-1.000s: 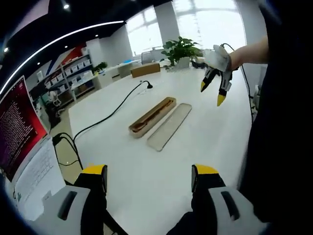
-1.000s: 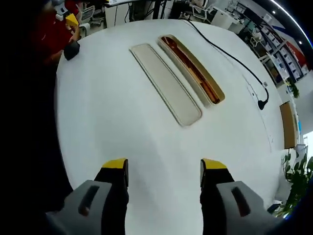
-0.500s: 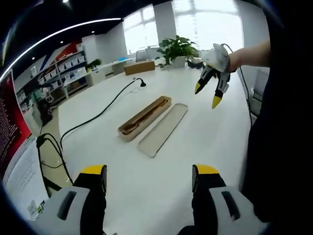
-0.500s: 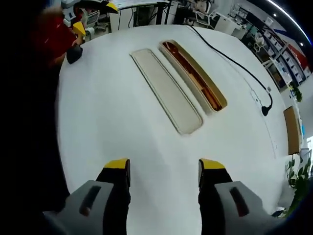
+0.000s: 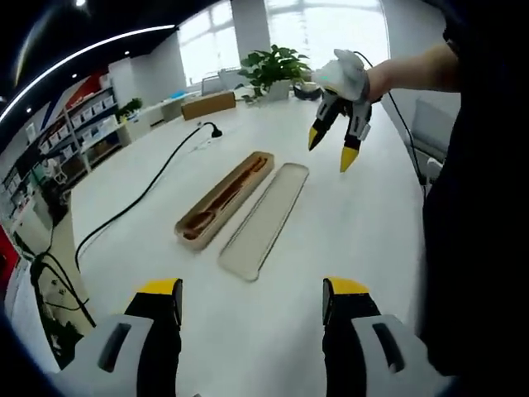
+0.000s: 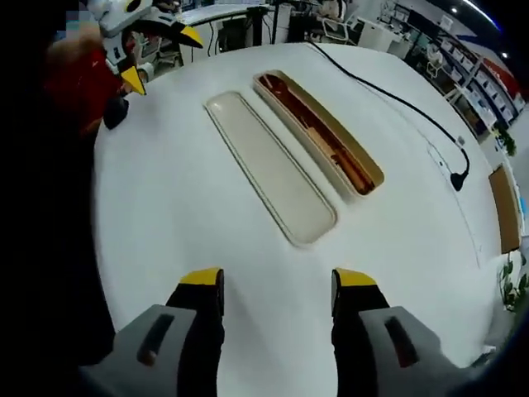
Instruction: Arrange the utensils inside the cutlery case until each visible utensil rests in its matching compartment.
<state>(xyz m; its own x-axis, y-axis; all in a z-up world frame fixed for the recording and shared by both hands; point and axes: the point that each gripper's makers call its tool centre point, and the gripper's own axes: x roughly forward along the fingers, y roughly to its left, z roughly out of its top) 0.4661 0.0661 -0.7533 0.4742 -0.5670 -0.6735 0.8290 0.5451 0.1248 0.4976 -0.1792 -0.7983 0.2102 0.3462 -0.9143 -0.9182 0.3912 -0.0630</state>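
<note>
Above the white table, both tongs, left and right, hang spread wide, holding nothing.

Bkgd clutter, office
Black cable snakes across white table; potted plant & cardboard box at far edge.

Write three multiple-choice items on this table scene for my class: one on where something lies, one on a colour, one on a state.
1. Where does the lid lie?
A. Flat on the table beside the case
B. Closed over the case
C. Held in a gripper

2. What colour are the gripper tips?
A. Blue
B. Yellow
C. Green

3. How is the right gripper?
A. Shut on a spoon
B. Shut on the lid
C. Open, holding nothing

Key: 1 A, the lid rests next to the open case. 2 B, yellow tips show on both grippers. 3 C, its jaws are spread in the air above the table.
</note>
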